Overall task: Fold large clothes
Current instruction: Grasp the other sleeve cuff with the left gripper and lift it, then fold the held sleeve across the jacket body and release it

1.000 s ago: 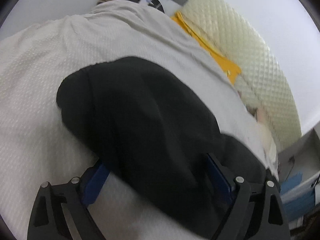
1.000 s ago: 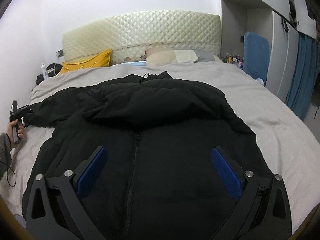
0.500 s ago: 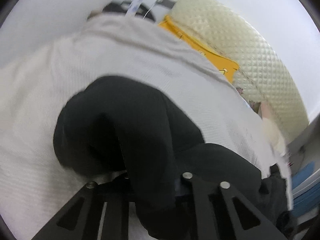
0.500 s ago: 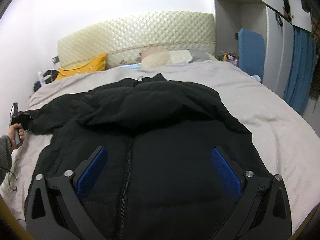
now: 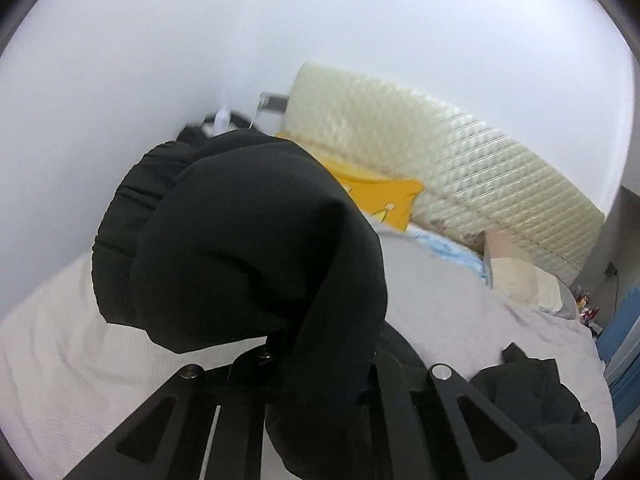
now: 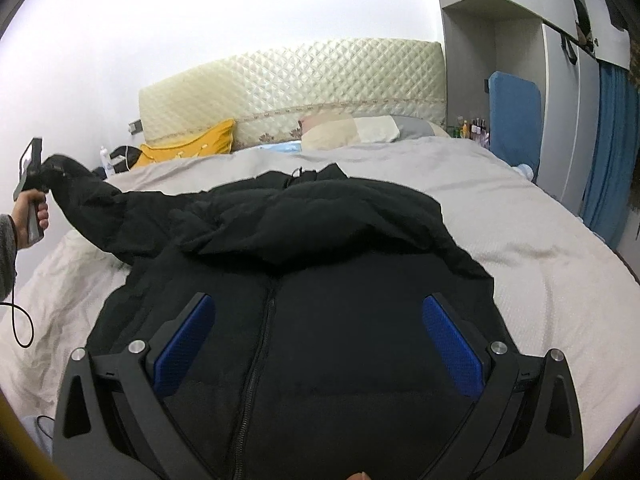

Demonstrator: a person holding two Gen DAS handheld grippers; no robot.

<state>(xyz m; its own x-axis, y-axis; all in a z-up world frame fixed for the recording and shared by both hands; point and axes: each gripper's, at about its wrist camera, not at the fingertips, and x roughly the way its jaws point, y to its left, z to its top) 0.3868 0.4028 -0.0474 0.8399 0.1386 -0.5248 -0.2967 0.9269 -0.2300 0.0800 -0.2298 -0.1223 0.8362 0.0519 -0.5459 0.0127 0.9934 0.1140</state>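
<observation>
A black puffer jacket (image 6: 320, 264) lies front up on the bed, zipper down its middle. My left gripper (image 5: 320, 344) is shut on the jacket's sleeve (image 5: 240, 240) and holds the cuff end up off the bed; the fingertips are hidden by the fabric. In the right wrist view the left gripper (image 6: 52, 172) shows at the far left with the sleeve (image 6: 120, 212) stretched up to it. My right gripper (image 6: 316, 336) is open and empty, hovering over the jacket's lower front.
The bed has a grey-white cover (image 6: 540, 248), a quilted cream headboard (image 6: 296, 76), a yellow pillow (image 6: 192, 148) and beige pillows (image 6: 352, 130). A wardrobe (image 6: 560, 80) and blue curtain (image 6: 612, 152) stand right. Small items (image 6: 116, 156) sit left of the headboard.
My left gripper closed on the sleeve end and lifted it up off the bed. My right gripper stayed open over the jacket, barely moving.
</observation>
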